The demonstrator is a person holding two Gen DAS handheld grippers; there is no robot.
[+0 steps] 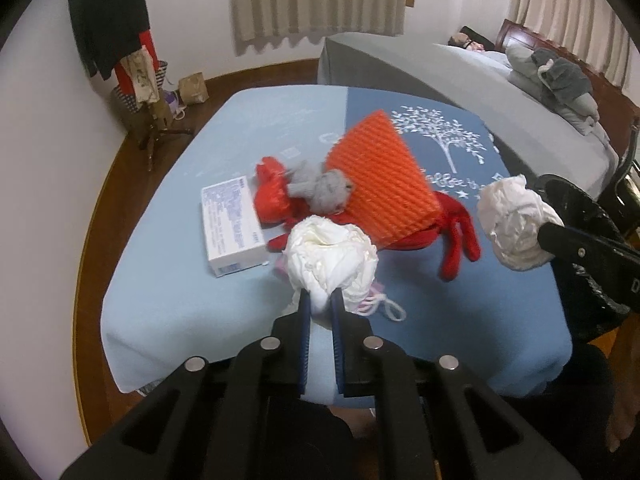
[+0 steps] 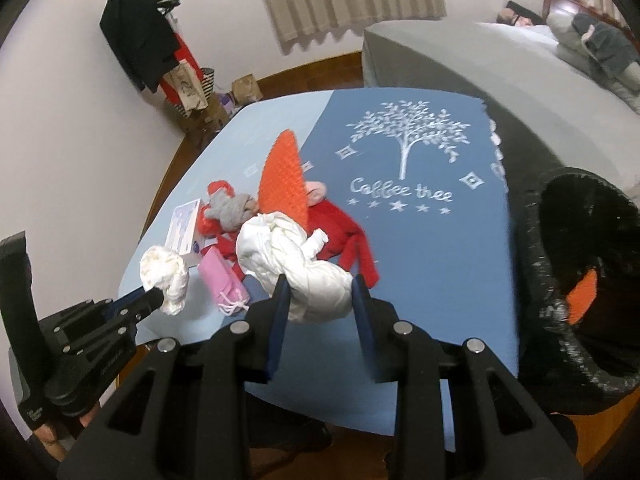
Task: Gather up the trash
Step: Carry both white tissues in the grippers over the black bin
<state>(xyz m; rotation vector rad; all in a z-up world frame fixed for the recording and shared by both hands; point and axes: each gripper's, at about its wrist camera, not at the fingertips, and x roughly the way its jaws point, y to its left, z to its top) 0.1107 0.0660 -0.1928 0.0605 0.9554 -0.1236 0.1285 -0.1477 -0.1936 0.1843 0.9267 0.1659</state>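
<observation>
My left gripper is shut on a small crumpled white paper wad, held just above the blue-covered table. My right gripper is shut on a larger white paper wad, also lifted off the cloth. Each view shows the other tool: the right gripper with its wad at the right edge, and the left gripper with its wad at the lower left. A black-lined trash bin stands right of the table with an orange scrap inside.
On the table lie an orange foam net, red cloth, a grey sock, a white box and a pink pouch with string. A grey bed is behind, and a coat stand at the far left.
</observation>
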